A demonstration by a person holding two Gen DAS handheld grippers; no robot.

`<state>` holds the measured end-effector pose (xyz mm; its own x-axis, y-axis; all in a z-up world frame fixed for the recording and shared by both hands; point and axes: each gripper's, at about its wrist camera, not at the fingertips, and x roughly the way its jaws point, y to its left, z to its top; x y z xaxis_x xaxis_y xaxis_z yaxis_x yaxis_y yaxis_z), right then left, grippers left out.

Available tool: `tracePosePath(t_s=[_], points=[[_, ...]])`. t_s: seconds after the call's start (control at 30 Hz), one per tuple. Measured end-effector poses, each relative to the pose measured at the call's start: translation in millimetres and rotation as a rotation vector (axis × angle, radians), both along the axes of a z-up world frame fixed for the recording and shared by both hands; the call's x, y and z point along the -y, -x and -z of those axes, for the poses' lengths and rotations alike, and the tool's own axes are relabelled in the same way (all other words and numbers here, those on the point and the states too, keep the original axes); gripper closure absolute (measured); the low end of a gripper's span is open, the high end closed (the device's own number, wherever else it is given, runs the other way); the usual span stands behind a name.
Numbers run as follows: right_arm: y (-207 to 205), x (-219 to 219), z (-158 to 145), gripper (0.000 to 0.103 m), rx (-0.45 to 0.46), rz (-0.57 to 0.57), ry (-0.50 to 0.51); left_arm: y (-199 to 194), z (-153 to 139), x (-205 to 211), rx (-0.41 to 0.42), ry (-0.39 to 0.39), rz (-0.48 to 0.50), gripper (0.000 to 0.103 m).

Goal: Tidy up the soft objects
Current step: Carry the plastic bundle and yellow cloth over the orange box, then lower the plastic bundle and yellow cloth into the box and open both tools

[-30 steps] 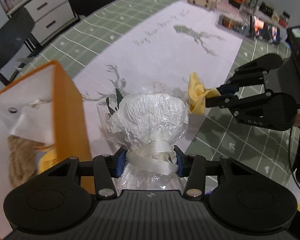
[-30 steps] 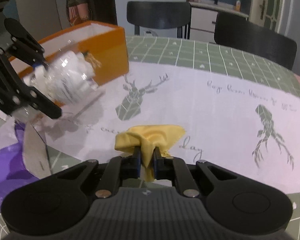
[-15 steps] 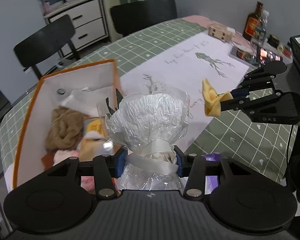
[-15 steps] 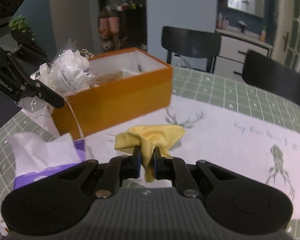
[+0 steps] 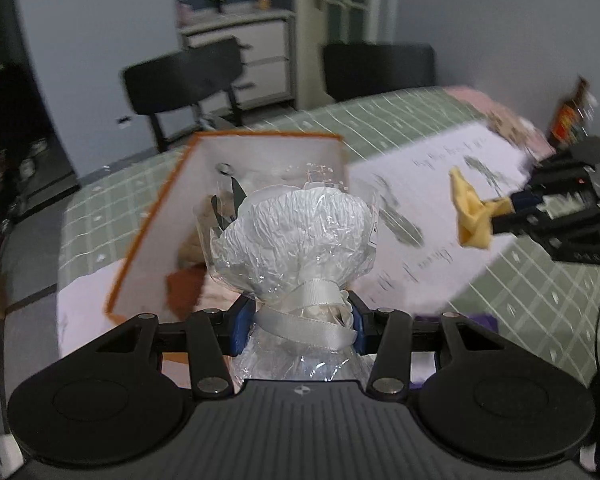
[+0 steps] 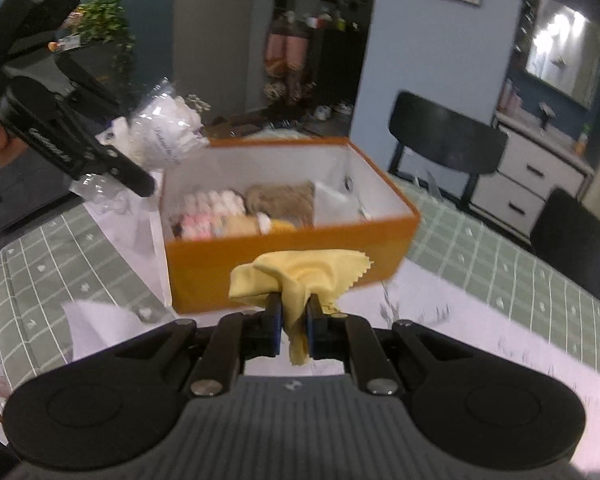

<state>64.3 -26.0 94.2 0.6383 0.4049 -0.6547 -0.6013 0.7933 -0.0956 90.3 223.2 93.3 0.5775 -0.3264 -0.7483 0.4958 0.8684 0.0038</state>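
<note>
Surface (image 6: 480,264): covered by a green checked cloth with a white printed runner; it carries every item shown. Two dark chairs (image 5: 180,80) stand at its far edge.

Orange box (image 6: 288,268): open-topped with a white interior, standing on the surface and already holding several soft items, among them a brown knitted piece (image 6: 284,200) and a pink-and-white plush item (image 6: 208,216).

Left tool (image 5: 298,320): jaws at a middling width, clamped on the ribbon-tied neck of the wrapped white bundle (image 5: 296,236). In the right wrist view the bundle hangs in the air just beside the box's near-left corner, not yet over the opening.

Right tool (image 6: 294,316): jaws narrow, pinching the yellow cloth (image 6: 300,276), which is lifted clear of the surface in front of the box's long wall.

Judged step: both items are being carried to the box for deposit.

Risks:
- The bundle's film wrap is slick, and the grip sits only at the neck; a tilt could let it slide out short of the box.
- The cloth is held by a small fold and may drape over the wall if released too low.
- Both tools converge on one opening, so they could collide or knock the light box askew.
</note>
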Motion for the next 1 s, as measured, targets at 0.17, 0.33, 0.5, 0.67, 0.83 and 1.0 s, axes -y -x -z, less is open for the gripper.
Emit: tracePosePath(t_s=[0.17, 0.33, 0.5, 0.67, 0.83, 1.0], points=[[-8.8, -16.3, -25.8, 0.093, 0.057, -0.039, -0.014, -5.2, -4.3, -17.9, 0.055, 0.127, -0.069, 0.049], [-25.6, -27.1, -50.1, 0.093, 0.103, -0.034, -0.045, -18.3, -15.4, -22.3, 0.118, 0.154, -0.106, 0.049], [-47.9, -41.0, -62.6, 0.093, 0.124, -0.021, -0.078, -31.6, -31.6, -23.5, 0.166, 0.224, -0.121, 0.049], [-74.2, -59.4, -58.7, 0.093, 0.117, -0.004, -0.077, -47.8, -43.3, -28.4, 0.200, 0.317, -0.103, 0.049], [-98.1, -71.3, -46.4, 0.093, 0.087, 0.010, -0.060, -71.0, -25.0, -32.2, 0.159, 0.280, -0.103, 0.049], [-122.2, -84.0, -24.8, 0.093, 0.041, 0.012, -0.021, -95.2, 17.4, -36.2, 0.048, 0.155, -0.126, 0.049]])
